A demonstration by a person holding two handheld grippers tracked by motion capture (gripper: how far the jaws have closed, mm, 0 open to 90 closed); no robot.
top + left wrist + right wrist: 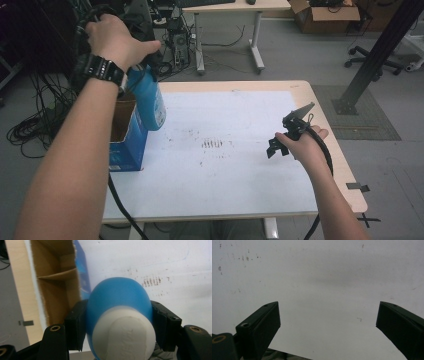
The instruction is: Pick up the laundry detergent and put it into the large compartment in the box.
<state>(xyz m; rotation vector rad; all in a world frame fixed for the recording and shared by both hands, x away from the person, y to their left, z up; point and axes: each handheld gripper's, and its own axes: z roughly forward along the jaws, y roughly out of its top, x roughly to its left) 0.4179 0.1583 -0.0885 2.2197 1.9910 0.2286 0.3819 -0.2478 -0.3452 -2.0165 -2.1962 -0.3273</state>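
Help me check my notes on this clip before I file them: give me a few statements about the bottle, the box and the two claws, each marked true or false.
1. The left claw is shut on the blue bottle. True.
2. The bottle's cap is red. False: it is white.
3. The right claw grips a marker. False: its jaws stand apart with nothing between them, over the white table cover.
4. The cardboard box stands at the table's left side, its top open. True.
5. The bottle lies flat at the middle of the table. False: it is held up at the open box, in the left claw.
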